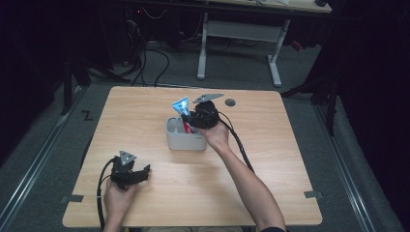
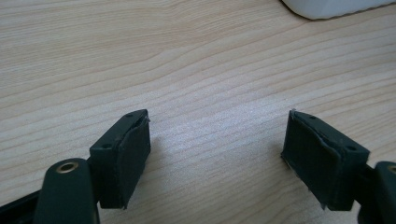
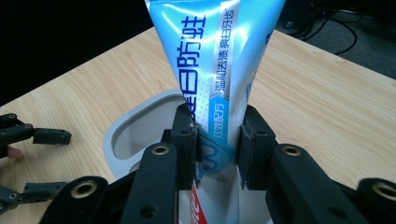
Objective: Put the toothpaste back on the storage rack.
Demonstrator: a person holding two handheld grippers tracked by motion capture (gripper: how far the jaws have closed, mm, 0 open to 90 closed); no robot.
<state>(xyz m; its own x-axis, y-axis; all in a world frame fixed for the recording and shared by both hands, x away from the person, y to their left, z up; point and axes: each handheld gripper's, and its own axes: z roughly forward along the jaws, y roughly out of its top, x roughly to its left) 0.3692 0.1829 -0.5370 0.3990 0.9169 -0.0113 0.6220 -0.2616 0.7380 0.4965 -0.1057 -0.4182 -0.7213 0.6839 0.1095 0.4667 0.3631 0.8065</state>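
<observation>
I see a light wooden table [image 1: 159, 193] with rounded corners. A grey container [image 1: 186, 141] stands directly on it near centre; a dark round grommet [image 1: 230, 102] sits at the far edge.

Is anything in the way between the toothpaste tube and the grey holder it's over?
Nothing visible is. The right gripper is shut on the tube, which stands upright with its lower end already inside the holder. The left gripper rests open on the table, well apart from the holder.
</observation>
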